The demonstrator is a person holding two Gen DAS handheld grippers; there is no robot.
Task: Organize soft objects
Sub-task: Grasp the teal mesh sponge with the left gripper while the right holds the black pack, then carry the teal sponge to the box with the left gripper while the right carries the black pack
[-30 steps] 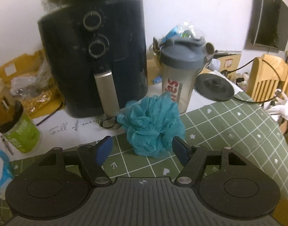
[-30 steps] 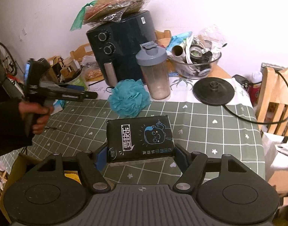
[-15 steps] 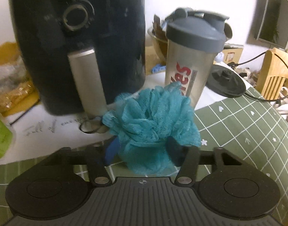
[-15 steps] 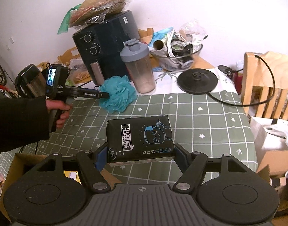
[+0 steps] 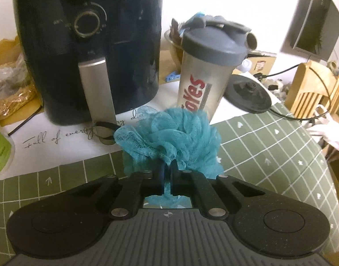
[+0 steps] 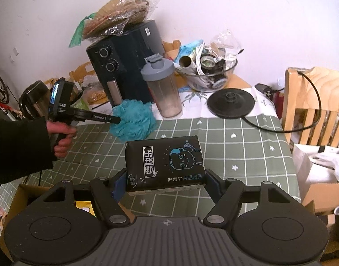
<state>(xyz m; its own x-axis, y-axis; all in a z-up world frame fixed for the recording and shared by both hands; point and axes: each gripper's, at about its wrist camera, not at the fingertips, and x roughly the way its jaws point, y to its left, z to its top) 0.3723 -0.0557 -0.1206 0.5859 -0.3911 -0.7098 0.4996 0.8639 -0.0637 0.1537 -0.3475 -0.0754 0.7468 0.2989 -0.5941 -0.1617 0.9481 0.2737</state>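
1. Mesh from the teal bath pouf [image 5: 169, 137] is filling the middle of the left wrist view, and the left gripper [image 5: 167, 173] is pinching a fold of it: its jaws have just been closing and are now sitting almost together, with netting bunched between the blue pads and showing below them. The pouf is sitting on the table at the seam where the green checked tablecloth [image 5: 269, 155] is meeting a white cloth with script lettering [image 5: 58, 137]. Just behind it, the dark air fryer [image 5: 91, 44] is standing to the left and the grey-lidded shaker bottle [image 5: 209, 71] to the right, with the black kettle base [image 5: 249, 95] lying further right.

2. In the right wrist view, the right gripper [image 6: 165, 181] is standing wide, its blue pads pressing on both short sides of a black tissue pack [image 6: 165, 161], which is hanging above the green cloth near the table's front edge. A brown cardboard box [image 6: 14, 199] is showing at the lower left, beside the table. Farther back, a hand [image 6: 60, 137] in a dark sleeve is gripping the other tool, whose tip is burying itself in the pouf's left side. A glass bowl of clutter [image 6: 209, 75] is sitting behind the shaker bottle.
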